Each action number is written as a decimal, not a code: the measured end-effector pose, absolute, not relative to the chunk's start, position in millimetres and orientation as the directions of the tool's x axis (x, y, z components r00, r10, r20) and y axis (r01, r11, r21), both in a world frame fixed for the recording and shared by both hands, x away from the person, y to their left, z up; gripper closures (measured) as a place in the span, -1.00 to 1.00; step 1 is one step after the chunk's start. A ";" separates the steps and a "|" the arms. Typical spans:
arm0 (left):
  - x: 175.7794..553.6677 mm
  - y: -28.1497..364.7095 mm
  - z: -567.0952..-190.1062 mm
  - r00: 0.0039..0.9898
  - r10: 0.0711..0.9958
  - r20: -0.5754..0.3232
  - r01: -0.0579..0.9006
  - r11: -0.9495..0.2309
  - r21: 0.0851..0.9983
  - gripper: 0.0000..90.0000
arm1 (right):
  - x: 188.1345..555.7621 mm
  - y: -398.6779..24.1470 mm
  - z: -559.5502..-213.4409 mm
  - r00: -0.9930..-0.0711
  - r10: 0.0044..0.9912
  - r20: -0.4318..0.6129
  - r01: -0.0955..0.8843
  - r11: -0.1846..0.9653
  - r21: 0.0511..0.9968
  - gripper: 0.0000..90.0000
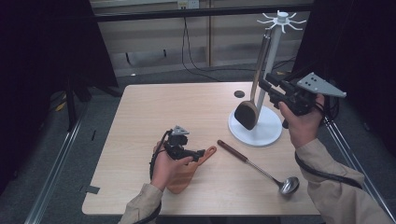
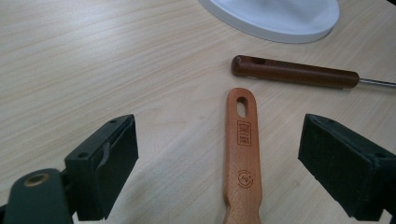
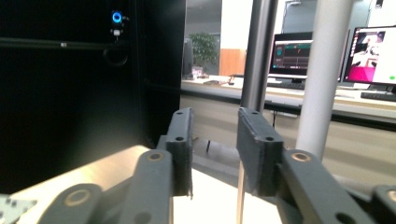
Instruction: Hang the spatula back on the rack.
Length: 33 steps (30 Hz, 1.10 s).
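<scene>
The left gripper (image 1: 198, 153) is held low over the table (image 1: 140, 121), and its jaws are spread wide with nothing pressed between them. The wooden spatula (image 2: 243, 154) lies flat between the jaws, closer to the jaw at 3 o'clock, and no pad is touching it; its handle hole points to 12 o'clock. The ladle (image 1: 261, 167) is lying just beyond, at 1 o'clock from the spatula.

The right gripper (image 1: 265, 85) is held level beside the white rack (image 1: 275, 51). Its jaws are partly parted, with nothing clamped between them. The handle of the dark spatula (image 1: 254, 88) hanging on the rack is seen just beyond the gap, at 12 o'clock.
</scene>
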<state>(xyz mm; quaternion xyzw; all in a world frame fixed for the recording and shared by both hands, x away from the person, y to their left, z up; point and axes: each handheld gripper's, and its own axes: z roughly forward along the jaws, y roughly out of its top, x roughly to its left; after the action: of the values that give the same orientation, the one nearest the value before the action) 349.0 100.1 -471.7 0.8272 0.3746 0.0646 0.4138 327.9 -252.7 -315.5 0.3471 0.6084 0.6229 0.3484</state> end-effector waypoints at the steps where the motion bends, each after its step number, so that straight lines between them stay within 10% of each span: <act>1: 349.1 100.6 -471.5 0.711 0.675 -0.198 0.566 -0.382 0.730 -0.74 | 326.0 -252.0 -320.8 -0.527 0.850 0.010 -0.003 -0.013 1.000 0.41; 33: 348.9 100.0 -475.8 0.726 0.667 -0.171 0.562 -0.430 0.707 -0.75 | 307.6 -241.6 -417.8 -0.624 0.778 0.069 0.368 0.214 0.905 -0.39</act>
<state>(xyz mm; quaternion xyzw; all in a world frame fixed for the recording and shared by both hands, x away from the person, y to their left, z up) 348.9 100.0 -475.8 0.8430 0.3642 0.0673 0.3900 307.6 -241.6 -417.8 0.3813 0.7514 0.4974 0.2062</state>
